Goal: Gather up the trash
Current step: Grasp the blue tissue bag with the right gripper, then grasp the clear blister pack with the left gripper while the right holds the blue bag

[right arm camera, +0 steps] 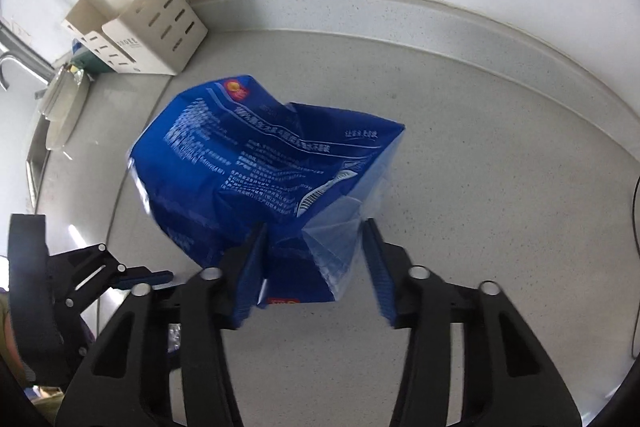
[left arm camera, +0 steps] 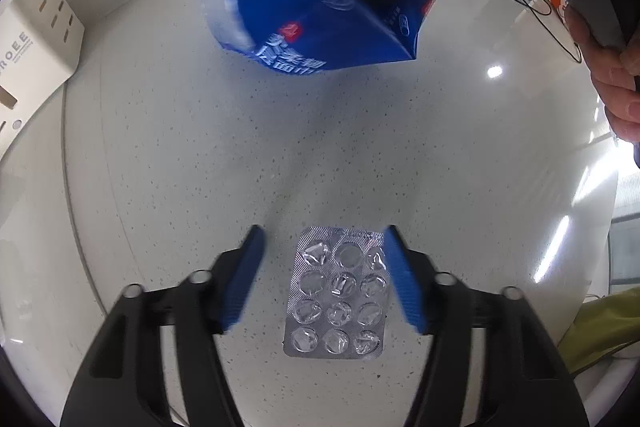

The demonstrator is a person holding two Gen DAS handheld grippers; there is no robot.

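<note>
Grippers point down at a speckled counter (left arm camera: 160,147). Left gripper (left arm camera: 324,279) brackets an empty silver blister pack (left arm camera: 338,293), pads not pressing. Right gripper (right arm camera: 314,267) straddles a crumpled blue wrapper (right arm camera: 256,163), grip unclear. Only its view shows a beige rack (right arm camera: 136,23).

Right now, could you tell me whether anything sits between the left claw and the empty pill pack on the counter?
Nothing visible does. The pill pack lies flat on the counter, already between the left claw's fingers, near the right-hand one. The blue bag lies farther off, at the right claw.
</note>
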